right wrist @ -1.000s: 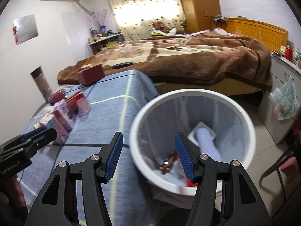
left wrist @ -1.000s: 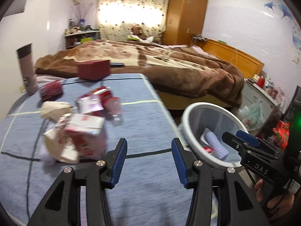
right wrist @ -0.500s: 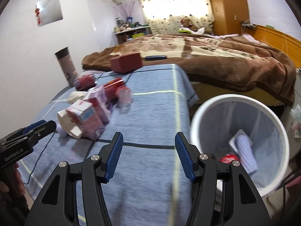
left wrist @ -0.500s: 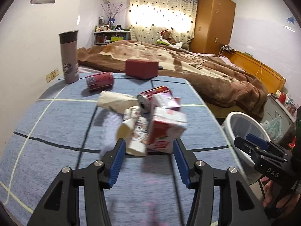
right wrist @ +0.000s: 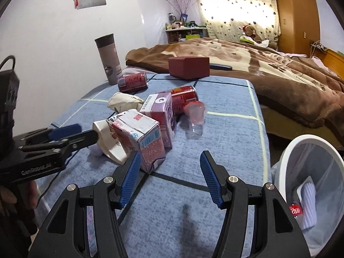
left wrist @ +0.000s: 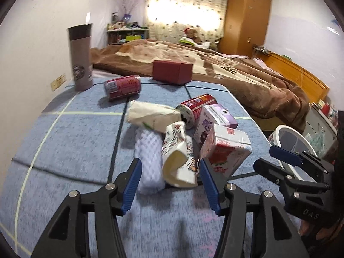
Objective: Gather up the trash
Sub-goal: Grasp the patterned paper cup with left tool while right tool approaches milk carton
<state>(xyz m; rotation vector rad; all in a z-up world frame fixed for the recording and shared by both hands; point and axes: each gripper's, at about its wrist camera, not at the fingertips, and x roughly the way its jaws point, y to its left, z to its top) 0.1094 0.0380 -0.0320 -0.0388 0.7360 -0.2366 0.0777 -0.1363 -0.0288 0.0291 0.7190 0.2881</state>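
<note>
The blue checked cloth-covered tabletop (right wrist: 225, 129) still carries most of the litter, so by the look of it the collecting is only begun. Off its right edge stands the white round mesh-walled bin (right wrist: 286, 154), which already holds a ribbed white tray and a red bottle whose label reads as Coca-Cola script. Along the far edge sit a dark red cardboard box (right wrist: 189, 67) and, at the far left corner, a tall grey insulated tumbler (right wrist: 108, 61) with a round emblem too blurred to read; whether either counts as trash I cannot say. In the middle lie a pink-and-white milk carton (right wrist: 144, 137) with a red stamp on top, a purple-and-white drink carton (right wrist: 161, 111) touching it, two red drink cans (left wrist: 122, 86) with lettering too small to make out, a crumpled cream paper wrapper (left wrist: 150, 114), a white foam fruit net (left wrist: 148, 150), a squashed patterned paper cup (left wrist: 176, 157) and a clear plastic cup (right wrist: 195, 116) on its side. The left gripper (left wrist: 169, 185) has just been widening its jaws, and the paper cup and foam net lie between them with no pad pressing yet. The right gripper (right wrist: 169, 176), marked DAS on its body, hangs with jaws apart and empty, one pad just beside the pink carton. The left tool's side reads GenRobot.AI.
</note>
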